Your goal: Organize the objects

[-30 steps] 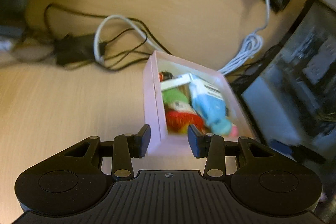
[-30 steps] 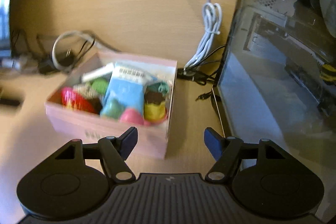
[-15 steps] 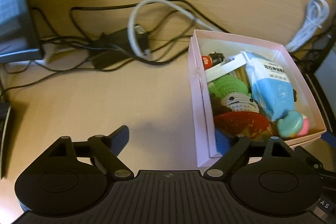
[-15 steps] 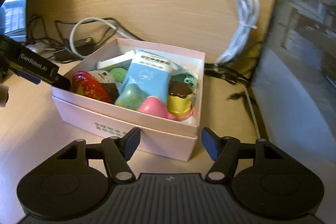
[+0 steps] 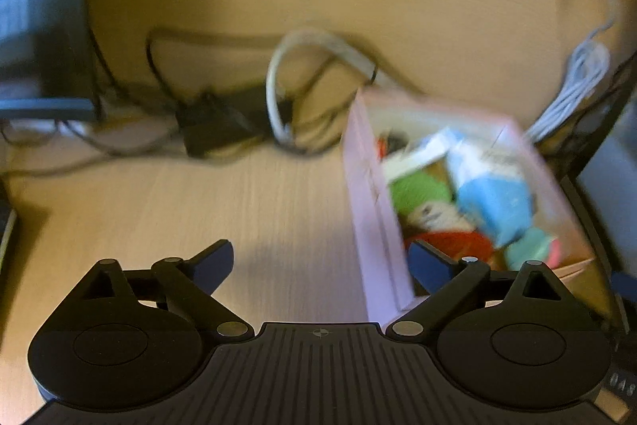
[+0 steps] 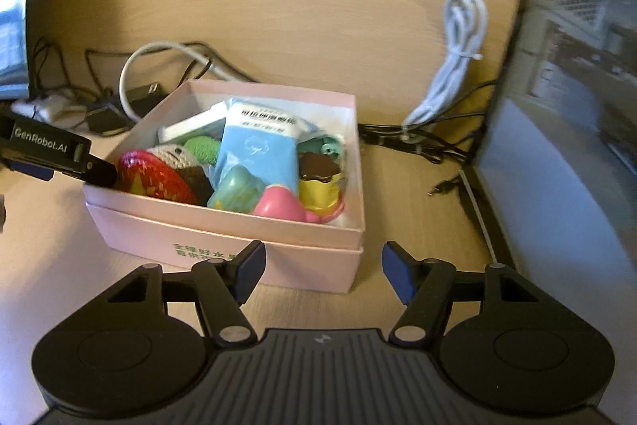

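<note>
Left wrist view, blurred: the left gripper (image 5: 320, 259) is hovering low over the pale wooden desk (image 5: 199, 210), its blue-tipped jaws standing wide apart and empty. They are straddling the left wall of the pink cardboard box (image 5: 372, 210), with the right finger over the box's interior near a red toy (image 5: 458, 241) and the left finger over bare desk, a pose that, by my judgement, suits steadying or taking hold of that wall. A tangle of black and white cables (image 5: 247, 106) is lying just beyond the box. Right wrist view, sharper: the right gripper (image 6: 322, 271) is pointing at the near wall of the same box (image 6: 223, 222), its jaws likewise apart and holding nothing; the left finger is sitting in front of the printed side, the right finger just past the near right corner. The box is sitting nested in its lid on the desk and is crowded with the task's objects: a light blue printed packet (image 6: 258, 150) propped on top, a red foil-like toy (image 6: 153, 178), a green crocheted piece (image 6: 203, 146), a teal toy (image 6: 235, 188), a pink rounded toy (image 6: 278, 204) and a small yellow cup with a brown lid (image 6: 318, 178). The left gripper's black finger (image 6: 93, 168) is reaching in at the box's left rim. A bundled white cable (image 6: 454, 66) is lying well apart, beside a computer case (image 6: 577, 106).
</note>
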The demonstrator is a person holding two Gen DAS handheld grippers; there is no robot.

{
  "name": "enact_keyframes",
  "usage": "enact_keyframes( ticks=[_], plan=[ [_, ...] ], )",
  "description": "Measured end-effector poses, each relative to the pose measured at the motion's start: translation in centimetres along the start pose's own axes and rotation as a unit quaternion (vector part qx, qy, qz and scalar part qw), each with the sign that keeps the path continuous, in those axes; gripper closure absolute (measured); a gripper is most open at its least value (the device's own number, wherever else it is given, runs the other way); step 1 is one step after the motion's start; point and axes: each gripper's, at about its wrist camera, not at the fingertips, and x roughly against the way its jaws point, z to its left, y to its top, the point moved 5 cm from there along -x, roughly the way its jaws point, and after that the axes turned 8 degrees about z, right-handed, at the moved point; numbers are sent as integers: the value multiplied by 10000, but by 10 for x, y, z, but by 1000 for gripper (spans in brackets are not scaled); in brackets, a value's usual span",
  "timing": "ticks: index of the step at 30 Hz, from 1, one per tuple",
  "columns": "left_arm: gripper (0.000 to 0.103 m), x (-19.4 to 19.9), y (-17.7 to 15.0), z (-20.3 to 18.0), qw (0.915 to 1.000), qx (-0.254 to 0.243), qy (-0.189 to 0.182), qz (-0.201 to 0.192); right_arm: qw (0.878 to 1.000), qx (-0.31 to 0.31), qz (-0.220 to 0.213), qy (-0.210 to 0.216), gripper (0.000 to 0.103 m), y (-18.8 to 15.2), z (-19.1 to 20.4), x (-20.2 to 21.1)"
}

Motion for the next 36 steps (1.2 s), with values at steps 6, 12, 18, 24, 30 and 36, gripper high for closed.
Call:
enact_keyframes(
  ticks=[6, 12, 18, 24, 30, 36],
  plan=[
    [5, 68, -41, 8, 9945, -307, -365, -929, 9976, -548, 242, -333, 2, -49, 5, 48],
    [5, 79, -131, -19, 9963, -600, -393, -483, 9950, -529, 787, -329, 0, -109, 14, 59],
    [5, 70, -176, -37, 9977, -592, -23, -331, 9960, -398, 784, -139, 0, -125, 4, 51],
    [5, 46, -174, -41, 9985, -246, 377, -313, 9974, -270, 666, -93, 0, -114, -1, 33],
    [5, 30, -167, -50, 9962, -427, 614, -437, 9950, -462, 817, 328, 0, -94, -10, 7],
    [4, 20, -155, -52, 9957, -397, 727, -418, 9983, -330, 266, 391, 0, -90, -8, -3]
  ],
)
